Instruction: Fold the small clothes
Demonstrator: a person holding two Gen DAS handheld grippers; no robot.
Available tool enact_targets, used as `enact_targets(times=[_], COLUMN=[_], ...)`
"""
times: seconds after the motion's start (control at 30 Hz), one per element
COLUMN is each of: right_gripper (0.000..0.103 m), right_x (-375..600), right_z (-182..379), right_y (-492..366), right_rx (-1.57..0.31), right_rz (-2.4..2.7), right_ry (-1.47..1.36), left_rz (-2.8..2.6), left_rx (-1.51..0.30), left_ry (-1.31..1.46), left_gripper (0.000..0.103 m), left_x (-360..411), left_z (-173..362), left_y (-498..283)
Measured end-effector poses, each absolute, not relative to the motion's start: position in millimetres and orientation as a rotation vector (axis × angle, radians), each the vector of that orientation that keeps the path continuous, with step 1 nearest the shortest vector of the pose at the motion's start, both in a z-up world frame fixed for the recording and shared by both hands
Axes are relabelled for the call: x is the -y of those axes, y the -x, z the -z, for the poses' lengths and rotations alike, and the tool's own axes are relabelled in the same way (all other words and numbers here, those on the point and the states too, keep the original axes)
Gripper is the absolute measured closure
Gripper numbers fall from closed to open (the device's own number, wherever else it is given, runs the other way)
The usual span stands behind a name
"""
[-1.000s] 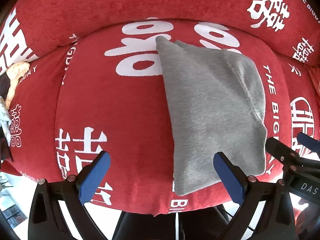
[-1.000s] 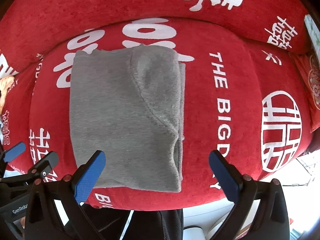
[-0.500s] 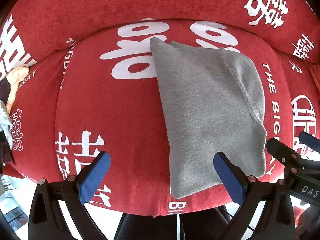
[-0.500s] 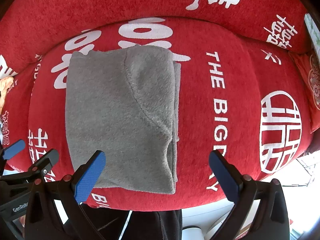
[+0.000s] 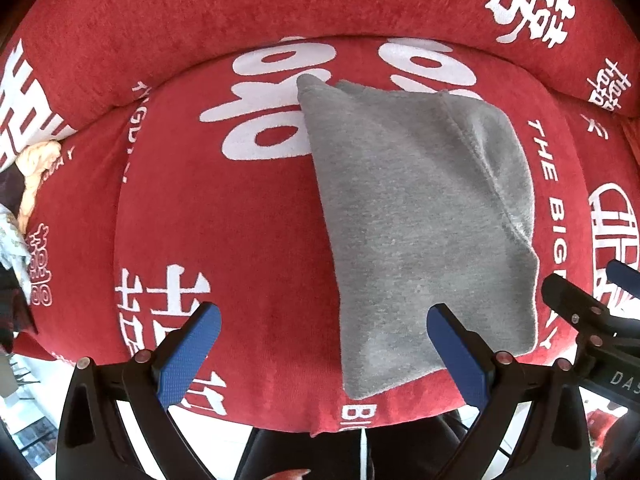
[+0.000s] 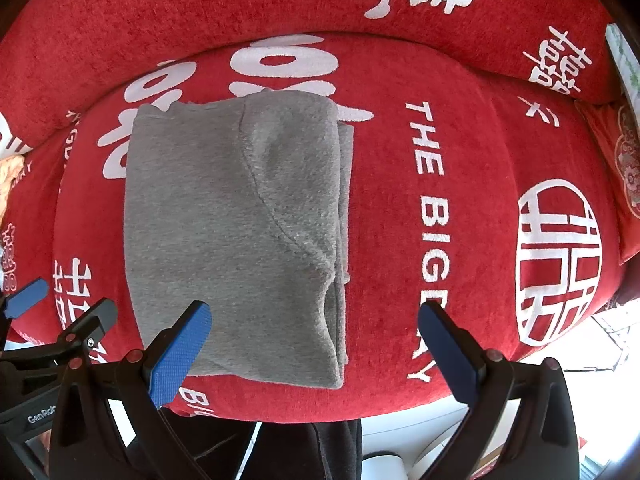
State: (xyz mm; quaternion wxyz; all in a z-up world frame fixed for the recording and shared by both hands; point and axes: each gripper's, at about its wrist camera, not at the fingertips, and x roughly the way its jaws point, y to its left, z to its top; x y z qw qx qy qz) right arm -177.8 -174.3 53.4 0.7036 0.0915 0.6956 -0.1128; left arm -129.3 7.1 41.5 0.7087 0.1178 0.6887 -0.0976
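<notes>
A grey fleece garment (image 5: 420, 220) lies folded into a rough rectangle on a red cushion (image 5: 220, 208) with white lettering. It also shows in the right wrist view (image 6: 236, 232), with stacked layer edges along its right side. My left gripper (image 5: 324, 344) is open and empty, held above the cushion's front edge, with its right finger over the garment's near left corner. My right gripper (image 6: 314, 342) is open and empty, held above the garment's near right corner. Each gripper shows at the edge of the other's view.
A red backrest cushion (image 5: 280, 4) curves behind the seat. A bundle of pale cloth (image 5: 36, 168) lies at the far left. A patterned red pillow (image 6: 624, 160) sits at the right. White floor (image 6: 420, 428) shows below the front edge.
Both grippers stay open and empty. The views have drifted slightly; the garment sits a little lower and nearer in both, without changing shape.
</notes>
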Motion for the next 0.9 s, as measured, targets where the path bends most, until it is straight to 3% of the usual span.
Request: enact_targets(times=[0.9], right_gripper=[0.000], right_x=[171.4], right_z=[-50.4], right_y=[178.1], right_rx=[-1.557], right_rz=[0.244], right_ry=[-0.189], left_rz=[0.222], left_rx=[-1.543], left_ry=[-0.265], left_gripper=[0.000], left_x=[-7.3], left_z=[-36.6], left_y=[129.6])
